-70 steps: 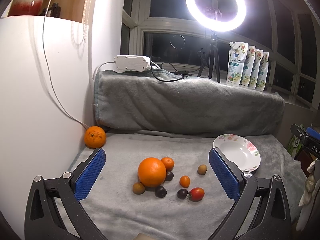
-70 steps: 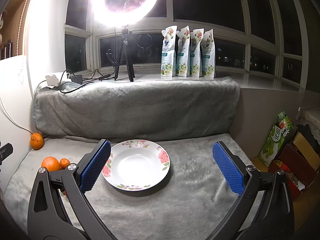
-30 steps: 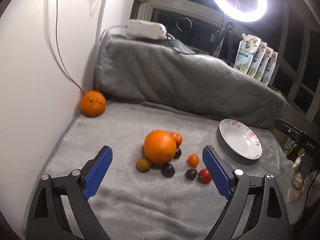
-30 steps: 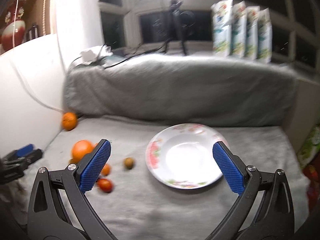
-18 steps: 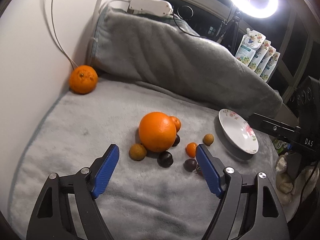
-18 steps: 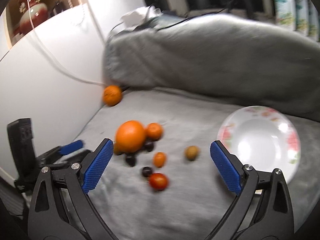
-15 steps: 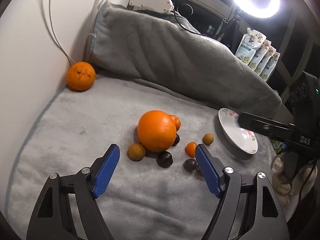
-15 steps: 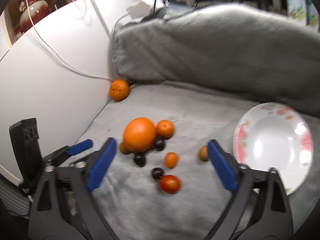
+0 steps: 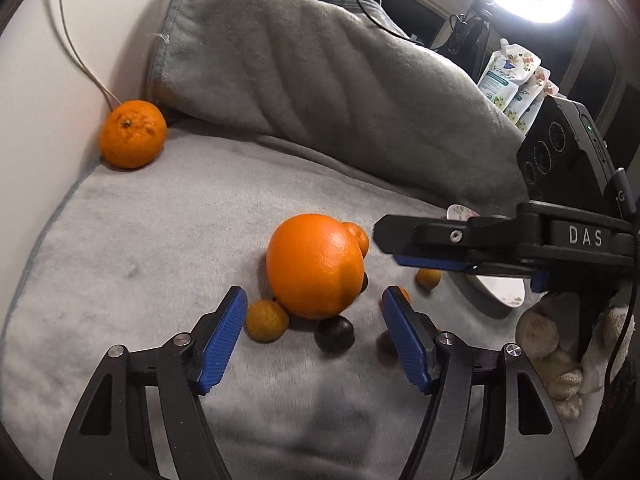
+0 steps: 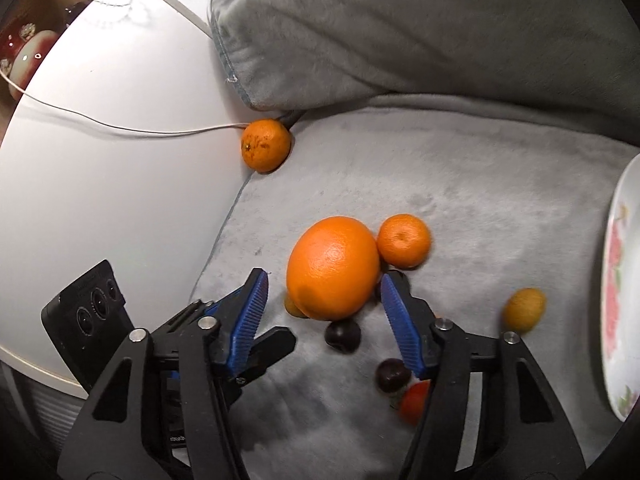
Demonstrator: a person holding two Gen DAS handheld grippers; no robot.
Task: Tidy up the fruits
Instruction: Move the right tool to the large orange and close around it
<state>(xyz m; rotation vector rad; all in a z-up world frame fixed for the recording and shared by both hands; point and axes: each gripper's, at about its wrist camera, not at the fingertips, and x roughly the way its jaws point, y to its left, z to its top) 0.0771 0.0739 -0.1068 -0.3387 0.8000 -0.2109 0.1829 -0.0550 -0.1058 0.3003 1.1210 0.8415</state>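
The large orange (image 9: 316,266) lies on the grey blanket (image 9: 140,248) amid a cluster of smaller fruit: a mandarin (image 10: 404,241) touches its far side, a small yellow-brown fruit (image 9: 267,320) sits just beside its near left, and a dark plum-like fruit (image 9: 334,334) lies just in front. A second dark fruit (image 10: 393,376) and a red tomato (image 10: 414,402) lie nearer the right tool, partly hidden behind its finger. Another yellow-brown fruit (image 10: 524,311) rests between the cluster and the flowered plate (image 10: 618,300). A lone tangerine (image 9: 133,134) sits well apart in the corner against the white wall, beside a cable.

The left tool (image 9: 312,336) is spread open, empty, low before the orange. The right tool (image 10: 322,312) is likewise open and empty, its blue pads (image 10: 394,312) flanking the orange without touching it.
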